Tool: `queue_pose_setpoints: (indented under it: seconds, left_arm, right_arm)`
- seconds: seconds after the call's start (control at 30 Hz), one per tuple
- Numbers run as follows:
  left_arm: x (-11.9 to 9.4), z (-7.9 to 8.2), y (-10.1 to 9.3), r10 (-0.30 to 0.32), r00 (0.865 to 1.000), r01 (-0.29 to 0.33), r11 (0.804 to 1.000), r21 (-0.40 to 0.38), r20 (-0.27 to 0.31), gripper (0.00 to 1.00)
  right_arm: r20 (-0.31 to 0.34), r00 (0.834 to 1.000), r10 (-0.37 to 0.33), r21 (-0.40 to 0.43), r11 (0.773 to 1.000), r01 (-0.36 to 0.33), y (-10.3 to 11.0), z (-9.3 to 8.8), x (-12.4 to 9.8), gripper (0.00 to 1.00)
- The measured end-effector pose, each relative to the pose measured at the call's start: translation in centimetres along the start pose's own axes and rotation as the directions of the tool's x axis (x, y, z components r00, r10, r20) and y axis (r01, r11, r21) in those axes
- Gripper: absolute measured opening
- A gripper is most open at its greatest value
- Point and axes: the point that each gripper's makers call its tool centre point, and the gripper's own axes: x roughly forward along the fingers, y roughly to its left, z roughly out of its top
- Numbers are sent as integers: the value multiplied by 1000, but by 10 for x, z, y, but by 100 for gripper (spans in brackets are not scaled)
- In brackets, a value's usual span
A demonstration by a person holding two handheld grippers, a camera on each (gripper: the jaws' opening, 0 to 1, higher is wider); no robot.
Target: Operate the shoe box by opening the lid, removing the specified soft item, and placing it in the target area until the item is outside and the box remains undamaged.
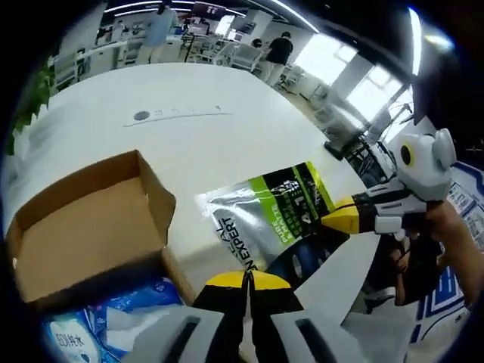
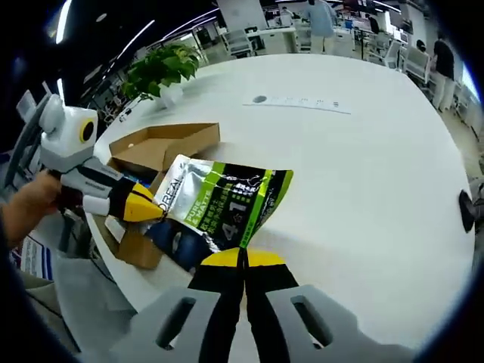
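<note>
Pouch (image 2: pixel 219 212), silver-green, pinched between your 2 tools beside the open shoe box (image 1: pixel 83 219) on the white surface (image 2: pixel 363 166): left tool (image 2: pixel 147 206) and right tool (image 1: pixel 340 221) both clamp its edges.

Open-plan office: desk rows (image 1: pixel 113 53), potted plant (image 2: pixel 162 68).

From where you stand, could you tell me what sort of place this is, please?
Probably an open-plan office or lab: a large white table in front, rows of desks with people behind, long ceiling lights, and a potted plant.
</note>
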Motion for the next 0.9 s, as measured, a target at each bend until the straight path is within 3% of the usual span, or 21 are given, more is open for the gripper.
queue_pose_setpoints:
  seconds: [0.33, 0.53, 0.9]
  left_arm:
    - [20, -1, 9, 74, 992, -55, 983, 172, -103, 0]
    - [31, -1, 14, 118, 982, -75, 960, 270, -148, 0]
    - [48, -6, 23, 161, 964, -73, 925, 372, -211, 1]
  right_arm:
    - [9, 1000, -9, 12, 1000, 9, -11, -1, 17, 0]
    - [8, 1000, -19, 16, 1000, 19, -19, -6, 31, 0]
    - [-10, 999, -36, 30, 999, 36, -27, -13, 52, 0]
